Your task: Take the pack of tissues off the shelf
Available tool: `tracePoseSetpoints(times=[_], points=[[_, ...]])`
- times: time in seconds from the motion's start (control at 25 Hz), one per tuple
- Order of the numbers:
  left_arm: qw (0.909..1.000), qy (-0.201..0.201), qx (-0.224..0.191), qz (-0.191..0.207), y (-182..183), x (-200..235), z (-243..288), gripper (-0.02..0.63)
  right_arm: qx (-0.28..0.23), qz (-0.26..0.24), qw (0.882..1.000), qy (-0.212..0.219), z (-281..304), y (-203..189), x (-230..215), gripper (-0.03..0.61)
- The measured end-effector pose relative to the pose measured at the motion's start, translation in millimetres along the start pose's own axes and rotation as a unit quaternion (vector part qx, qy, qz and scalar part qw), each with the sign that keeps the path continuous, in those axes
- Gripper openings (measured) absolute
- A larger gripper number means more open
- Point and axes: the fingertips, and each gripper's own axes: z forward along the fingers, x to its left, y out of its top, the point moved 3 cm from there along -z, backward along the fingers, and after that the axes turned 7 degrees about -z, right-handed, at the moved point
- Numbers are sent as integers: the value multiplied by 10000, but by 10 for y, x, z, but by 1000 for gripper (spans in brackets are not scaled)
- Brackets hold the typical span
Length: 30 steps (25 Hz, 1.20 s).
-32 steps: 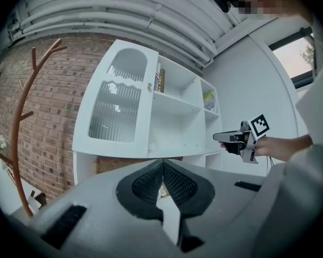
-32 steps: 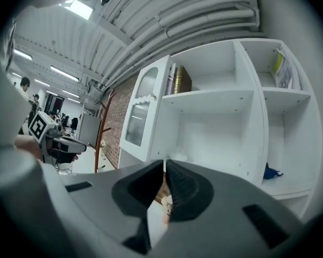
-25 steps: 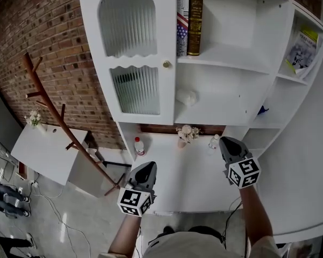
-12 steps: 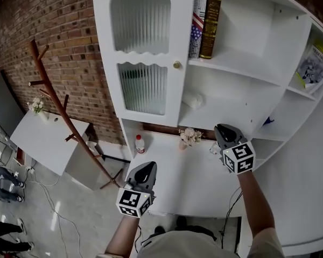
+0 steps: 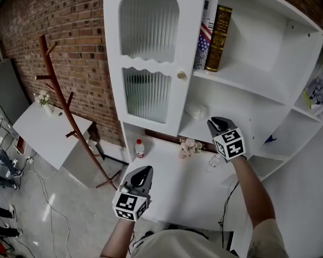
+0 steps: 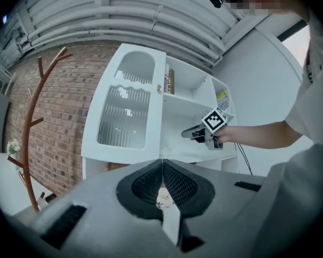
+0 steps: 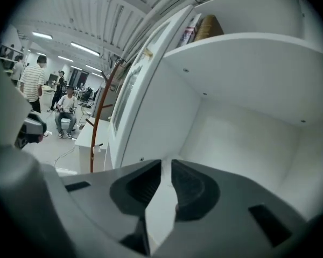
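White pack of tissues lies just beside the closed, empty right tongs; left tongs closed too.

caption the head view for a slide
Shut right gripper close to the soft white tissue pack on a white cabinet shelf

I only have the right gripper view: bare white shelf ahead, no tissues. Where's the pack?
Observer: In the head view the tissues lie on the middle shelf, just left of the right gripper, toward the door.
Operator: Is the left gripper in my way?
Observer: No. The left gripper hangs low over the desk's front edge, well clear of the shelf.
Operator: Anything under that shelf?
Observer: Flowers stand on the desk right below it.
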Motion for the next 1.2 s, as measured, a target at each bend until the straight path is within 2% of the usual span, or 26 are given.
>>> tracePoseSetpoints(times=[0.12, 0.56, 0.8, 0.88, 1.0, 1.2], points=[[10000, 82, 4, -10, -3, 2, 51, 26, 170, -69, 9997, 161, 250, -30, -112, 118], [9988, 491, 9, 23, -55, 199, 95, 26, 796, 199, 9940, 728, 1033, -268, -304, 180], [9975, 692, 90, -60, -77, 282, 92, 26, 1193, 183, 9893, 818, 1281, -475, -357, 199], [9974, 707, 93, -58, -76, 286, 111, 26, 1287, 149, 9866, 991, 1316, -528, -297, 185], [9975, 692, 128, -52, -99, 285, 134, 26, 1293, -79, 9866, 989, 1304, -559, -276, 66], [9983, 567, 154, -48, -145, 248, 138, 26, 1061, -19, 9899, 936, 1161, -548, -284, 35]])
